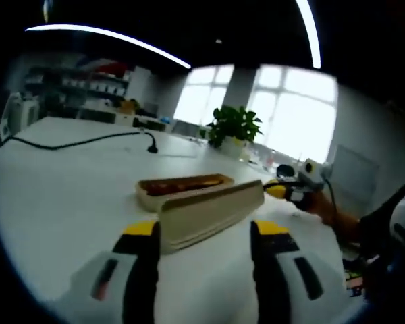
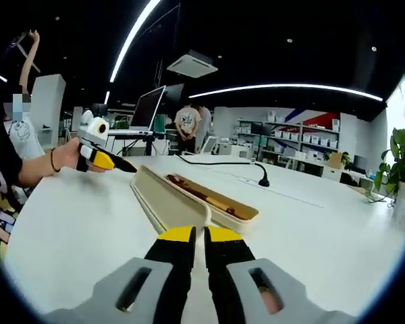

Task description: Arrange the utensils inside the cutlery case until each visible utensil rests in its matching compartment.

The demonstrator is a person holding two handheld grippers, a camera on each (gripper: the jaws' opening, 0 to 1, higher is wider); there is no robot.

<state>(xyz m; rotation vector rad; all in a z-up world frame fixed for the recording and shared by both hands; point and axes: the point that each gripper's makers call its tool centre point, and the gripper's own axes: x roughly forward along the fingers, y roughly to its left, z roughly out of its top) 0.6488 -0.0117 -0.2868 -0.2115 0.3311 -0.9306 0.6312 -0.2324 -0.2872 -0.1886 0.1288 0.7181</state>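
A cream cutlery case [image 1: 155,194] lies open on the white table, with brown utensils [image 1: 182,184] lying lengthwise inside it. Its lid [image 1: 212,210] lies along the near side, one end reaching between my left gripper's [image 1: 206,233] wide-open jaws. I cannot tell if the jaws touch it. In the right gripper view the case [image 2: 246,217] and lid [image 2: 169,199] run away from my right gripper [image 2: 200,237]. Its jaws are shut with nothing between them, just short of the lid's near end. The left gripper [image 2: 125,166], held by a hand, sits at the lid's far end.
A black power cable and plug [image 1: 150,144] lie on the table behind the case, the same plug [image 2: 262,181] beyond it in the right gripper view. A potted plant [image 1: 233,127] stands at the table's far edge. Two people [image 2: 189,125] stand near a monitor [image 2: 148,106].
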